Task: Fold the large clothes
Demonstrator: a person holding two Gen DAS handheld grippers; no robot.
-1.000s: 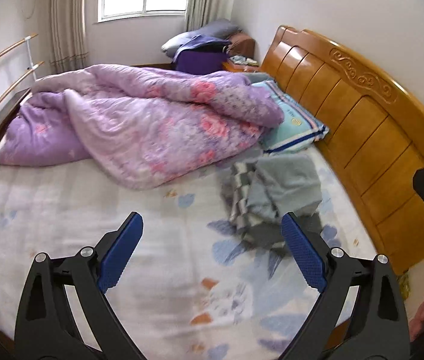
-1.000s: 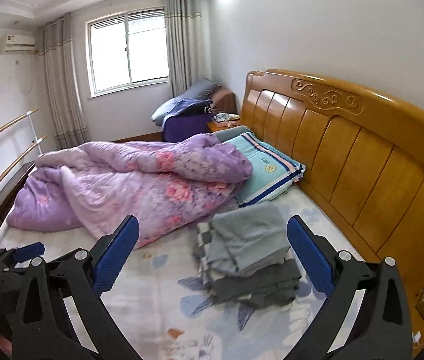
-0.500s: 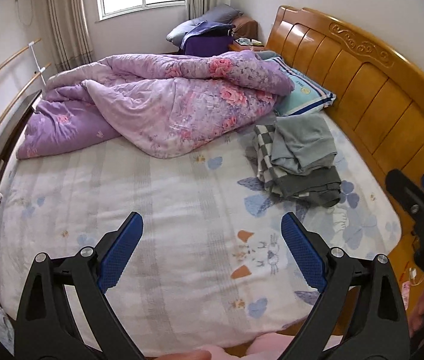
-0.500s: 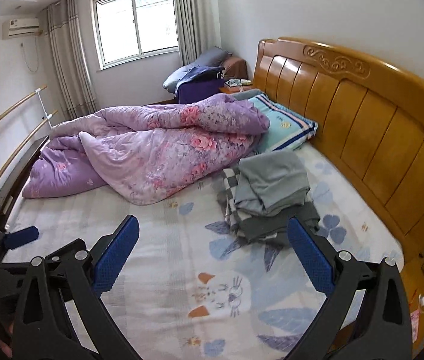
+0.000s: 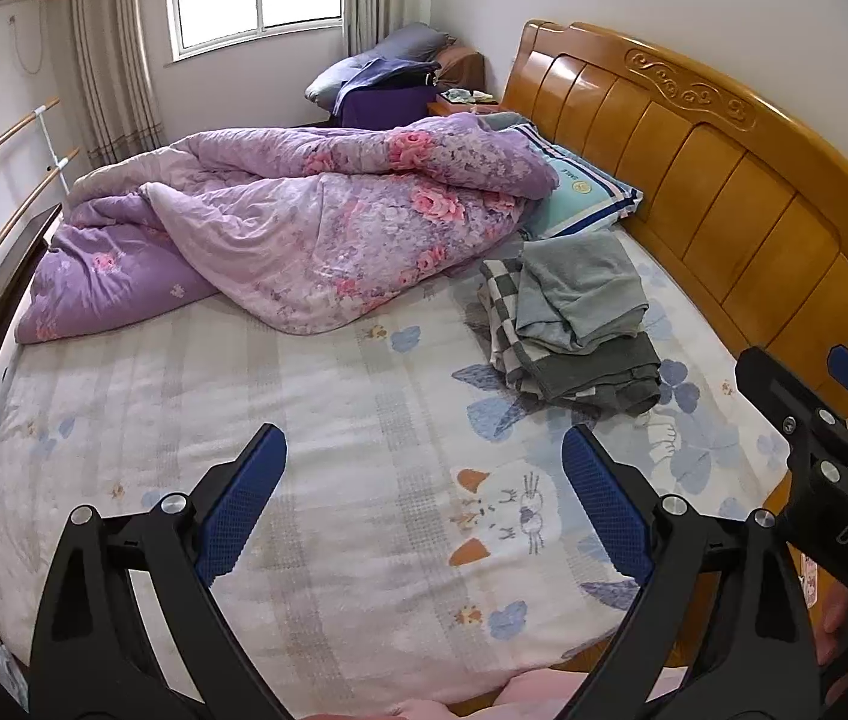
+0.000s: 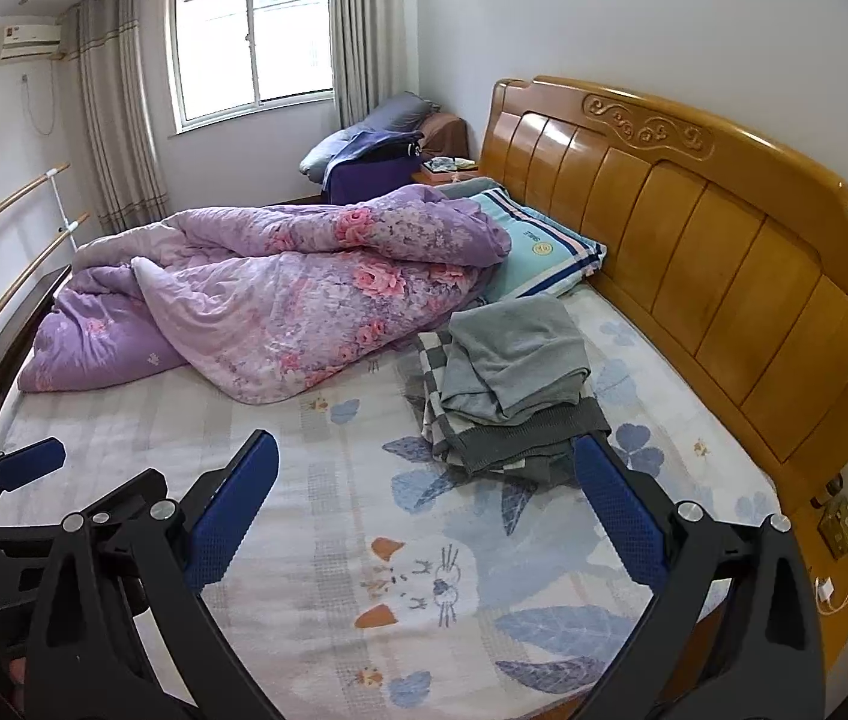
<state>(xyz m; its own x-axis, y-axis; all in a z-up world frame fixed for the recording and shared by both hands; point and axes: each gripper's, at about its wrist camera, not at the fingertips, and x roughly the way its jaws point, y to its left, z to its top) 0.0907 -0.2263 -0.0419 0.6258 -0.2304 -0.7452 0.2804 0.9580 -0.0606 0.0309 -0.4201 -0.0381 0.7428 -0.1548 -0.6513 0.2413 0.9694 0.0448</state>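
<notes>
Soft daylight enters through the white-framed window (image 6: 252, 48), which is blown out to white. The glossy orange wooden headboard (image 6: 694, 228) carries pale glare streaks. Both fisheye views are sharp, bowing strongly outward, with black vignetted corners.

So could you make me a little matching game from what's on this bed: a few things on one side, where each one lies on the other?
Things:
1. purple quilt
2. clothes pile
3. striped pillow
4. cat print

Places:
A. against the headboard, partly under the quilt
B. bunched on the far half of the bed
C. on the sheet between the left claw fingers
D. near the headboard, in front of the pillow

Pairs: 1-B, 2-D, 3-A, 4-C
</notes>
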